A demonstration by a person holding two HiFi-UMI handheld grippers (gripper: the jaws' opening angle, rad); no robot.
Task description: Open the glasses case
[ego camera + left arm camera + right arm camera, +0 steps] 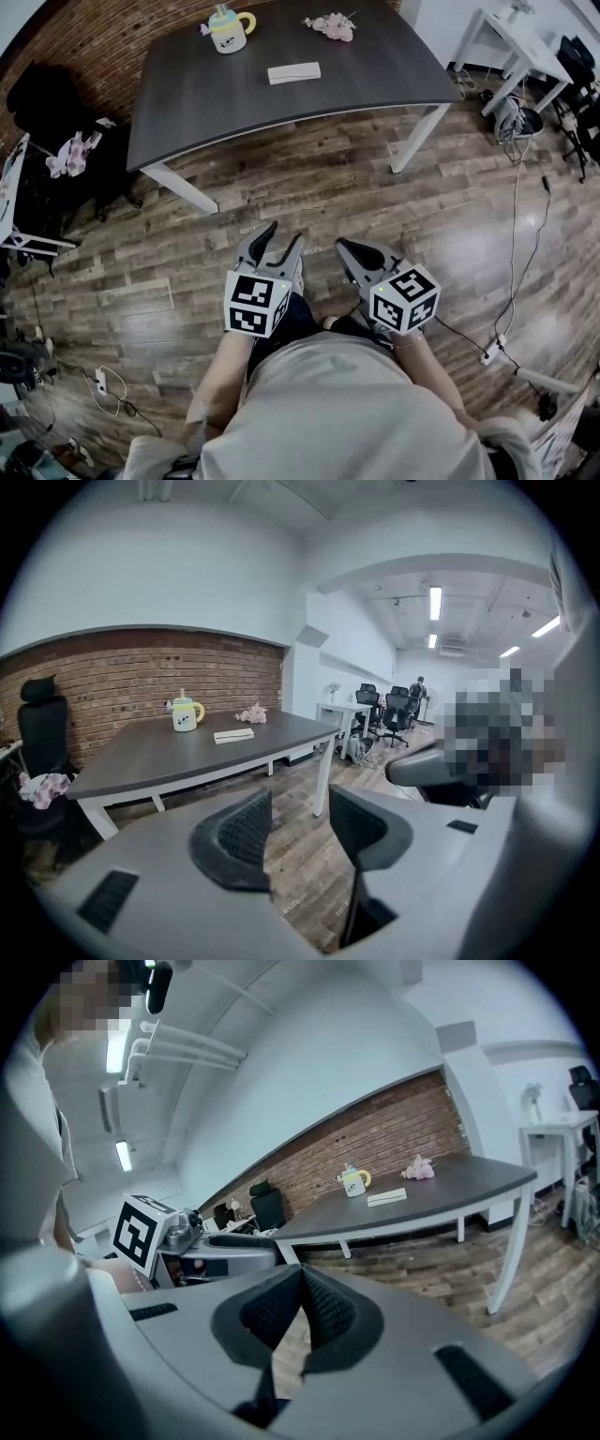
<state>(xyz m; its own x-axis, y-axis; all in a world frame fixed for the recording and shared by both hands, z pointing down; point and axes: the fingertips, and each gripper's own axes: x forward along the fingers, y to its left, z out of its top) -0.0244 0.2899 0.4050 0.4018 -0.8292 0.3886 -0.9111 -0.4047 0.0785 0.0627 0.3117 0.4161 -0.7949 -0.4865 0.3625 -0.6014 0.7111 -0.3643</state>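
Head view: grey left gripper (286,234) gaping, empty; grey right gripper (343,246) pinched shut; well apart from flat white glasses case (293,72) on dark table (206,103).

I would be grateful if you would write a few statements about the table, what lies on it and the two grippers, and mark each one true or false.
1. The flat white rectangular glasses case lies on the dark grey table. True.
2. The left gripper grips the case. False: its jaws stand apart, showing only the wooden floor between them.
3. The right gripper has its jaws together with nothing in them. True.
4. The pale mug with a yellow handle stands on the floor. False: it stands on the table.
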